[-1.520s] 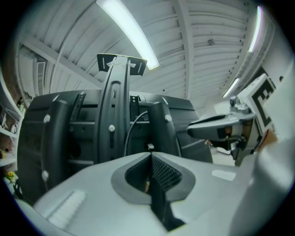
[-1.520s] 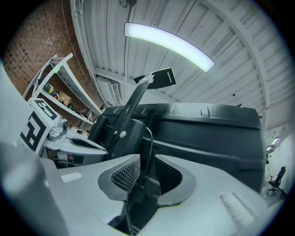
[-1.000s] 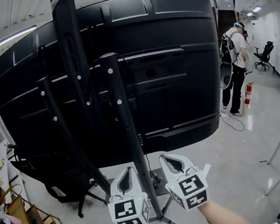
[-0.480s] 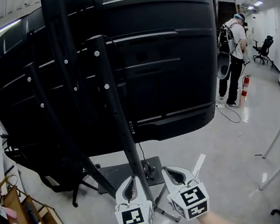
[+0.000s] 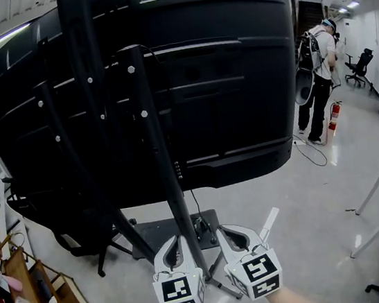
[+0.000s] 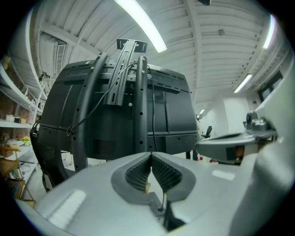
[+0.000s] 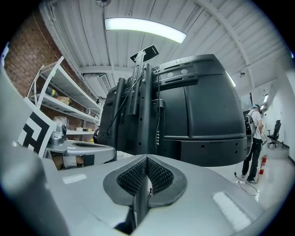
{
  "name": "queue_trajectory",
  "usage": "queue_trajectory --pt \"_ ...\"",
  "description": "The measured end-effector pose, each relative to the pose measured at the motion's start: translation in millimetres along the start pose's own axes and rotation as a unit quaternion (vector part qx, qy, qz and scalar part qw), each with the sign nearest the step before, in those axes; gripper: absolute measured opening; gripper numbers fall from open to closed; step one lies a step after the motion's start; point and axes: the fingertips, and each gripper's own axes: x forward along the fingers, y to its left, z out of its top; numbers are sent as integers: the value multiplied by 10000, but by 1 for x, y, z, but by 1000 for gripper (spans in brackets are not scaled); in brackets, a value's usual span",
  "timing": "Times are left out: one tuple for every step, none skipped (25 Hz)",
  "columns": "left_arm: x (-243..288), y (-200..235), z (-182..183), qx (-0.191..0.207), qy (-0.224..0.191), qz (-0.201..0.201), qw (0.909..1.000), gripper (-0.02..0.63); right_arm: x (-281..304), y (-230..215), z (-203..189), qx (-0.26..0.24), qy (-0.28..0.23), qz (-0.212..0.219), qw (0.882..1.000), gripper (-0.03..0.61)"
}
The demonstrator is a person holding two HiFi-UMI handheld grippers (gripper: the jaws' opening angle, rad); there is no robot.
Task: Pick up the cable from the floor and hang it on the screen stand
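Hanging from the top of the screen stand (image 5: 151,138), a thin black cable (image 5: 193,206) loops over the upright post and drops close alongside it. Its long axis runs nearly vertical, and its lower end points down at the dark base plate (image 5: 157,231) on the floor (image 5: 305,229), where it is lost in a small tangle. The large black screen (image 5: 234,71) shows its back to the camera. Low in the head view, the left gripper (image 5: 177,240) and right gripper (image 5: 223,231) sit side by side just in front of the post. Both have their ribbed pads pressed together with nothing between them, and neither touches the cable. A person (image 5: 320,87) stands well apart at the far right.
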Motion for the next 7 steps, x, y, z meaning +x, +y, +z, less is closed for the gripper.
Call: queue_trajectory --pt "-1 1 0 -5 6 7 10000 8 0 1 0 -14 -5 11 10000 -2" --pt "-1 1 0 -14 8 13 10000 8 0 2 0 -26 -4 22 10000 -2" --pt "-2 1 1 -26 5 17 10000 8 0 3 0 -35 -3 31 10000 -2" --pt "-2 2 1 -37 -2 16 10000 8 0 4 1 -41 -6 41 10000 -2" --pt "-2 2 2 -47 -11 13 10000 8 0 4 1 -45 -11 50 10000 -2" --pt "-2 2 2 -53 -21 7 10000 8 0 4 1 -48 -18 59 10000 -2" --pt "-2 2 3 -59 -32 1 10000 8 0 5 2 -50 -26 68 10000 -2"
